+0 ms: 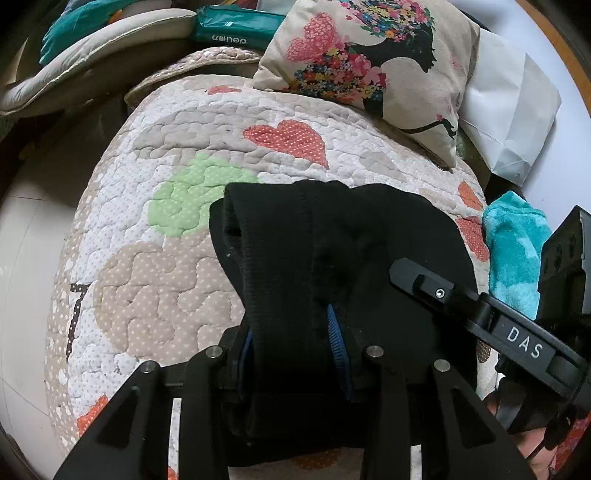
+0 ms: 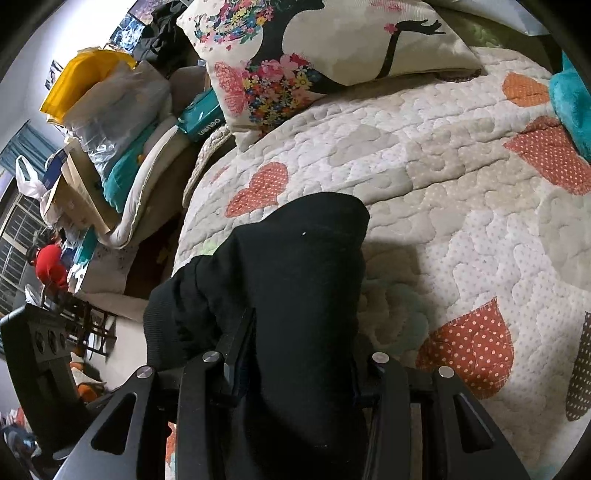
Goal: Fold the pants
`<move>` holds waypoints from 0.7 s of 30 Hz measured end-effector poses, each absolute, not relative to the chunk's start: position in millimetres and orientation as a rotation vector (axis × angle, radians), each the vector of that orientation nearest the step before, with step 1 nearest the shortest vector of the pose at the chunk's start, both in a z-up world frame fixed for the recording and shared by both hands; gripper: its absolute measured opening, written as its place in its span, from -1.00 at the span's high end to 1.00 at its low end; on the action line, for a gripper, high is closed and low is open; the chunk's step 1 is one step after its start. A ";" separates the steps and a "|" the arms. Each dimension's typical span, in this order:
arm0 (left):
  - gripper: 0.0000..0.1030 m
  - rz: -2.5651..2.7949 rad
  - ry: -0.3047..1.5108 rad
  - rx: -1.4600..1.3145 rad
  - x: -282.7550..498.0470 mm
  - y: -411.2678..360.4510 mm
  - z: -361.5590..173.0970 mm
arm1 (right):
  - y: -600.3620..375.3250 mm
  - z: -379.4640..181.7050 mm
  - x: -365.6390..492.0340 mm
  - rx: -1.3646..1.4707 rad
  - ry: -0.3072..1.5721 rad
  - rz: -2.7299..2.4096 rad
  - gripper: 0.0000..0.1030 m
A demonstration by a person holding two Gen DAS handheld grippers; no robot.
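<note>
Two fisheye views over a quilted bedspread [image 1: 177,122] patterned with orange dotted hearts and a green patch. In the left wrist view, the left gripper [image 1: 295,354] sits at the bottom centre, its blue-padded fingers [image 1: 334,332] clamped on a bunched fold of black pants [image 1: 295,236], which drape up through the middle of the frame. At the right edge the other tool's black finger reaches onto the same fabric and carries a white label reading "DAS". At the top of the frame a green packet [image 1: 232,27] shows upside-down lettering that looks like "deli". A cushion [image 1: 369,55] printed with a woman's flower-haired silhouette lies at upper right. In the right wrist view, the right gripper [image 2: 295,369] at the bottom centre is closed on the black pants [image 2: 295,277], which hang over the bedspread [image 2: 461,184]. The cushion [image 2: 332,48] lies along the top
</note>
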State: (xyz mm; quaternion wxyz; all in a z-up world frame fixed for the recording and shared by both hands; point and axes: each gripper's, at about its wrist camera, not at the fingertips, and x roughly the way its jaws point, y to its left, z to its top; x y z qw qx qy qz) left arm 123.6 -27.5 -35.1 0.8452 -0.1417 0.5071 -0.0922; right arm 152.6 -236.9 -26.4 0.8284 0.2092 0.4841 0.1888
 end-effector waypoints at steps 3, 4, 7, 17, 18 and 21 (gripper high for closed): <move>0.31 -0.196 1.069 -0.295 123.0 -28.1 -35.0 | -235.3 -24.6 148.6 0.419 1.009 0.408 0.13; 0.31 -0.196 1.067 -0.290 121.9 -28.4 -34.2 | -235.0 -24.7 147.3 0.411 1.004 0.409 0.12; 0.31 -0.192 1.060 -0.276 118.9 -29.5 -32.1 | -236.2 -26.1 145.4 0.409 0.998 0.419 0.11; 0.31 -0.184 1.062 -0.291 117.6 -25.1 -31.5 | -229.6 -20.1 141.9 0.380 0.971 0.434 0.10; 0.31 -0.184 1.062 -0.290 117.7 -25.1 -31.6 | -229.5 -20.4 142.0 0.380 0.970 0.433 0.10; 0.31 -0.185 1.061 -0.286 117.4 -25.2 -31.4 | -230.1 -21.3 141.6 0.385 0.963 0.431 0.09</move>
